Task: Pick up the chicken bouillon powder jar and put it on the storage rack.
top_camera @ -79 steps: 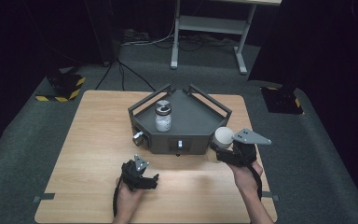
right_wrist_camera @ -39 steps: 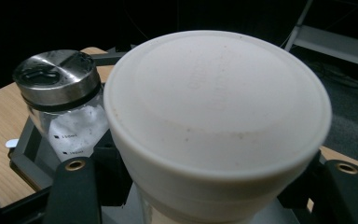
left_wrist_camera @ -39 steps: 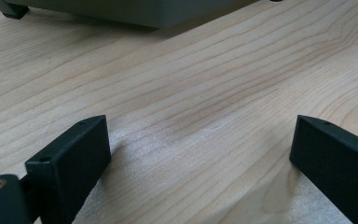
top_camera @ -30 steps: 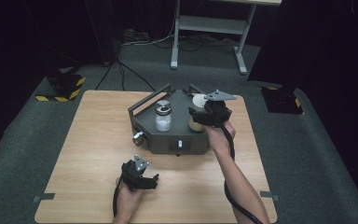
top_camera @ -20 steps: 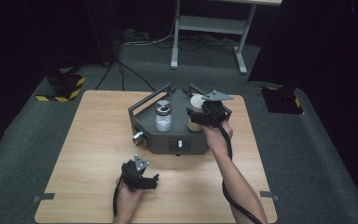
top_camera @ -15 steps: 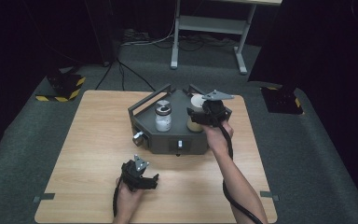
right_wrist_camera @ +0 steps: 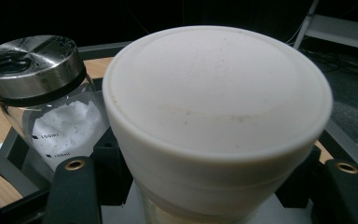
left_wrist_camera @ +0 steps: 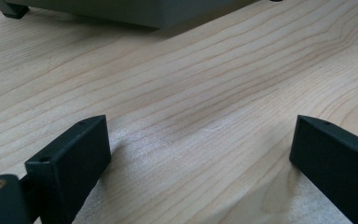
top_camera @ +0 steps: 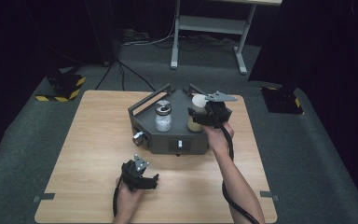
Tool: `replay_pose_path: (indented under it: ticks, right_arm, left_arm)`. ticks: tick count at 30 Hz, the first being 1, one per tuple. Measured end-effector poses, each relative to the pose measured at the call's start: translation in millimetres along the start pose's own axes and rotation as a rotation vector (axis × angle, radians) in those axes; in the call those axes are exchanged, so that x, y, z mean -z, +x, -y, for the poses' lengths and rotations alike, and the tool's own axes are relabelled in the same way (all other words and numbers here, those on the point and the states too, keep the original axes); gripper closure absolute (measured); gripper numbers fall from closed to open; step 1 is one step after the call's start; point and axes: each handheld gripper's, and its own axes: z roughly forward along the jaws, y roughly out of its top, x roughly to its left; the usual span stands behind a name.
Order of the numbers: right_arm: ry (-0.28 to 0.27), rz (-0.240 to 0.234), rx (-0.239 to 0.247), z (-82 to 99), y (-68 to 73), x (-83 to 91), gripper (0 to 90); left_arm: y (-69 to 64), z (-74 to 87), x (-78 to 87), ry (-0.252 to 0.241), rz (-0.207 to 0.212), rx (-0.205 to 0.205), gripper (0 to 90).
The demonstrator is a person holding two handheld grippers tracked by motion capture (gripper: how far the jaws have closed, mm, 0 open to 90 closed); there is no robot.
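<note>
The right gripper (top_camera: 204, 117) is closed around a white-lidded jar (top_camera: 196, 114), its two black jaws pressing on either side of the jar just below the lid. The jar stands upright in the right-hand part of a dark grey angular tray (top_camera: 151, 132) set near the middle of a light wooden table (top_camera: 84, 154). In the right gripper view the white-lidded jar (right_wrist_camera: 216, 126) appears at close range: the lid is broad, round, smooth and off-white, slightly domed with a faint brownish ring and a few small specks on top, and it has a thick rolled rim; beneath the rim a pale cream body is just visible. To its left in the same tray stands a glass shaker (right_wrist_camera: 51, 102) with a brushed metal cap, printed volume marks and white granular contents; the two containers are near each other but apart. The left gripper (top_camera: 137, 173) rests low over the table's near edge, well apart from the tray. In the left gripper view its jaws stand wide apart with bare wood grain between them and nothing held.
</note>
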Motion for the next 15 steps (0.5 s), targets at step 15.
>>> replay_pose_path:
  ticks: [15]
  right_arm:
    - [0.005,0.005,0.004,-1.4,1.3,0.0,35.4]
  left_arm:
    - [0.2,-0.2,0.0,0.001,0.000,-0.001,5.0]
